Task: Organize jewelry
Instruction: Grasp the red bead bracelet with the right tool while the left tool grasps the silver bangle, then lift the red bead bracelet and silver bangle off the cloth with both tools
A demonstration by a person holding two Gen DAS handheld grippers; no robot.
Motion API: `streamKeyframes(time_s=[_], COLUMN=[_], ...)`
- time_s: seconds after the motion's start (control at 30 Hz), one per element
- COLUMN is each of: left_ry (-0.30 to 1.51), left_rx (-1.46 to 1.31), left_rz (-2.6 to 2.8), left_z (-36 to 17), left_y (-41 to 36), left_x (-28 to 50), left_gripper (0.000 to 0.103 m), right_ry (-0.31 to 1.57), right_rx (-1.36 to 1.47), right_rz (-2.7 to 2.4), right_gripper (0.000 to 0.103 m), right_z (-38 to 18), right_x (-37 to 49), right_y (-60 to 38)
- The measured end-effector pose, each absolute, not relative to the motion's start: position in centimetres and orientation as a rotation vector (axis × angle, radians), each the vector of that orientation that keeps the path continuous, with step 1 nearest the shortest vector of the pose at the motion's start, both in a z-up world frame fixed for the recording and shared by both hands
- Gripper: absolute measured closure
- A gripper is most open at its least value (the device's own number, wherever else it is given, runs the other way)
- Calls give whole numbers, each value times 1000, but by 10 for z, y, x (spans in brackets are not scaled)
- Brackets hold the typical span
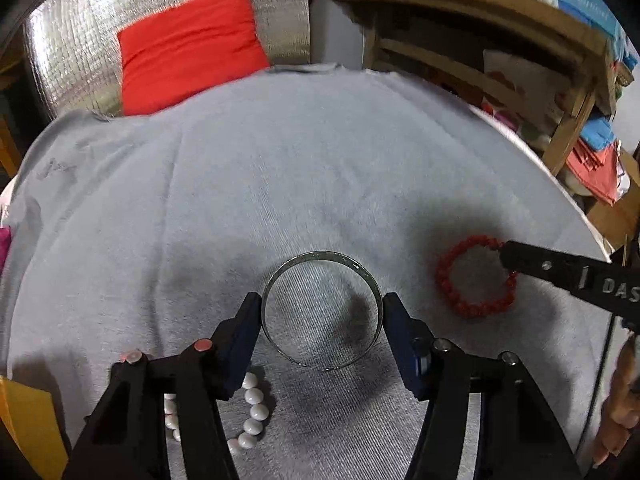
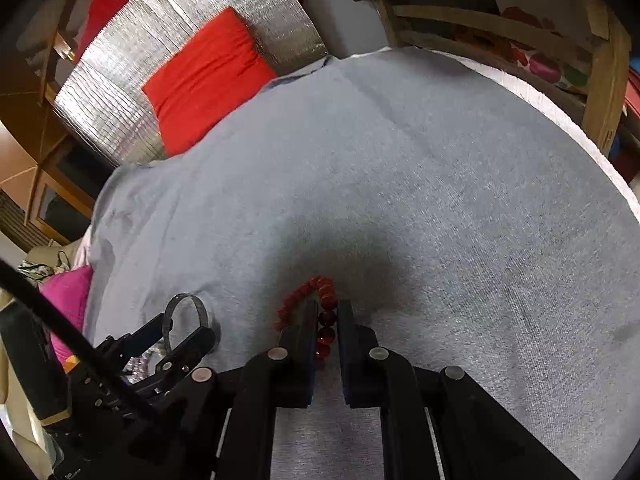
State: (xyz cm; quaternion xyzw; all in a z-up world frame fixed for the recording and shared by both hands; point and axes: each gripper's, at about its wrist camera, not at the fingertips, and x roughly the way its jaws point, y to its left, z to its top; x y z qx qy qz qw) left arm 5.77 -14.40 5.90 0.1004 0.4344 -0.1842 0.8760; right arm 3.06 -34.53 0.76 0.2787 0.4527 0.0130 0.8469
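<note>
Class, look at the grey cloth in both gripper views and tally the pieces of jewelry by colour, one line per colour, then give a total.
Silver metal bangle: 1
Red bead bracelet: 1
White bead bracelet: 1
Total: 3

metal bangle [image 1: 322, 312]: 1, silver-toned ring
red bead bracelet [image 1: 472, 280]: 1
white bead bracelet [image 1: 252, 412]: 1, partly hidden behind a tong arm
jewelry total: 3 pieces
tongs: 2 pairs, left tongs [image 1: 322, 316] and right tongs [image 2: 324, 312]
grey cloth [image 1: 240, 180]: 1, over the surface
red cushion [image 1: 188, 48]: 1
pink cloth item [image 2: 68, 300]: 1
</note>
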Motion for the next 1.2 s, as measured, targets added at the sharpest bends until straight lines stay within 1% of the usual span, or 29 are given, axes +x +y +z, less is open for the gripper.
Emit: streamKeyframes(time_s=[0.23,0.5,0.7,1.03,1.2], left_ry=[795,767,765,794,814], left_rx=[217,162,105,23,27], left_rz=[-347,-248,-205,-141,-139], left_z=[110,145,146,133,125], left_y=[-124,-77,-60,-36,-38], left_x=[19,-31,-58,-91,-97], left_gripper=[40,40,40,40,40], right_ry=[863,752,757,764,806], right_rx=[648,646,612,623,640], right_rz=[109,195,220,314,354], right_gripper=[93,93,93,93,93], right_z=[25,50,55,55,48], right_x=[24,14,10,1,-5], right_y=[-346,-325,-303,-290,-294])
